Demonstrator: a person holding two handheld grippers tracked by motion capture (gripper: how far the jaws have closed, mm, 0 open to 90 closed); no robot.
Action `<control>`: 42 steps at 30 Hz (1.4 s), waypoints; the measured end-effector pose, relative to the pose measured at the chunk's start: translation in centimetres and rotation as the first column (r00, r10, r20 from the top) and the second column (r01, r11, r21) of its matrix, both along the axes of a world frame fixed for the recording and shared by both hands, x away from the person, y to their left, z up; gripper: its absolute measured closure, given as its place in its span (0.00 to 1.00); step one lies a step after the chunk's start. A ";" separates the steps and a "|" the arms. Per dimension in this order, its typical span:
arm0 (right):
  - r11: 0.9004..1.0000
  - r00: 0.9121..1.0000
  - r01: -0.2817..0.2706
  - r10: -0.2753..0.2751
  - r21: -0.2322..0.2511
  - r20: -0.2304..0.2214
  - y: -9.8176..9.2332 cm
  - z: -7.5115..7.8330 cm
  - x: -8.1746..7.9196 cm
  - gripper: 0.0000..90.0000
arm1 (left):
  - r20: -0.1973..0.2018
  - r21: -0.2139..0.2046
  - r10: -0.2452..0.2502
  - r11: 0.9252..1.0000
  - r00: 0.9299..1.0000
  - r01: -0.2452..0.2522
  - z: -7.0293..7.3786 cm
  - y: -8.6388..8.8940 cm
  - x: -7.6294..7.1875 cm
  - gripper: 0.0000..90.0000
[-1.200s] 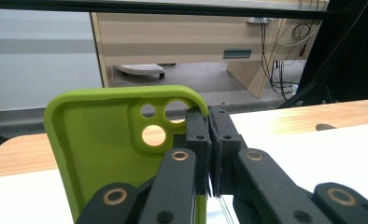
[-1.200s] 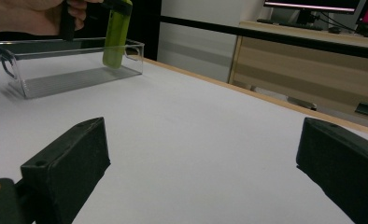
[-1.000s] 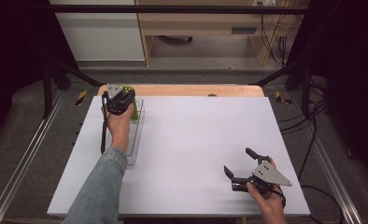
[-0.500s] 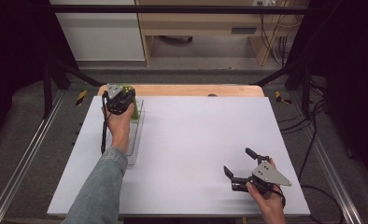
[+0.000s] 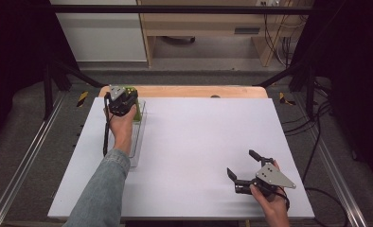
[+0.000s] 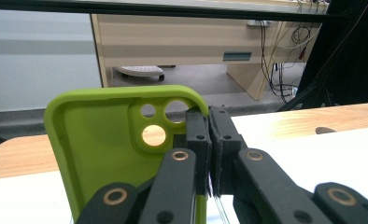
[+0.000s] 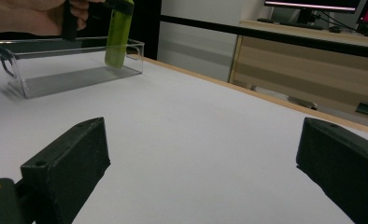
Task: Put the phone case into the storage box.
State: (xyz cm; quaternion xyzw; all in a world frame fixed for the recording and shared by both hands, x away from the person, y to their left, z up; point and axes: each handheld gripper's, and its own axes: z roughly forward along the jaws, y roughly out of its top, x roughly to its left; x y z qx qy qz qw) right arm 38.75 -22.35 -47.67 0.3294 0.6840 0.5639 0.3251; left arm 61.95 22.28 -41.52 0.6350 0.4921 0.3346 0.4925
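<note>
At the table's far left corner, the left gripper [image 6: 210, 154] was clamped on the edge of a green phone case [image 6: 102, 140], holding it upright in a clear plastic bin [image 5: 138, 142]. Well apart, near the right front edge, the right gripper [image 5: 241, 166] rested with its jaws spread wide over the bare white table [image 5: 199, 142].

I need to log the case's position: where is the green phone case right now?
The green phone case is clamped upright in the left gripper, inside the clear bin at the table's far left.
</note>
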 end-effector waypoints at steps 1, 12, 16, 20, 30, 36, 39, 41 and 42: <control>1.000 1.000 0.000 0.000 0.000 -0.001 0.0 0.0 0.0 0.03 | -0.002 0.003 0.000 1.000 1.000 0.000 0.0 0.0 0.0 0.97; 1.000 1.000 -0.001 0.001 0.000 -0.002 0.0 0.0 0.0 0.03 | -0.009 0.005 0.007 1.000 1.000 -0.007 -0.4 0.1 0.2 0.97; 1.000 1.000 -0.001 0.001 -0.001 -0.002 0.0 0.0 0.0 0.03 | -0.009 0.003 0.007 1.000 1.000 -0.007 -0.4 0.0 0.3 0.97; 1.000 1.000 -0.001 0.001 0.000 -0.002 0.0 0.0 0.0 0.03 | -0.011 0.004 0.008 1.000 1.000 -0.008 -0.5 -0.1 0.3 0.97; 1.000 1.000 -0.002 0.002 0.001 -0.001 0.0 0.0 0.0 0.03 | -0.009 -0.015 0.026 1.000 1.000 -0.026 -0.5 0.0 0.4 0.97; 1.000 1.000 -0.003 0.003 -0.001 -0.002 0.0 0.0 0.0 0.03 | -0.006 -0.026 0.032 0.999 0.999 -0.032 -0.5 0.1 0.5 0.97; 1.000 1.000 -0.005 0.005 -0.001 -0.004 0.0 0.0 0.0 0.03 | -0.008 -0.018 0.028 0.999 1.000 -0.028 -0.5 0.1 0.5 0.96; 1.000 1.000 -0.006 0.006 -0.002 -0.005 0.1 -0.1 0.0 0.03 | -0.001 -0.007 0.037 0.999 0.999 -0.037 -0.5 0.0 0.4 0.92; 1.000 1.000 -0.007 0.007 -0.002 -0.005 0.1 -0.1 0.0 0.03 | 0.004 0.003 0.041 0.999 0.999 -0.041 -0.4 0.0 0.4 0.88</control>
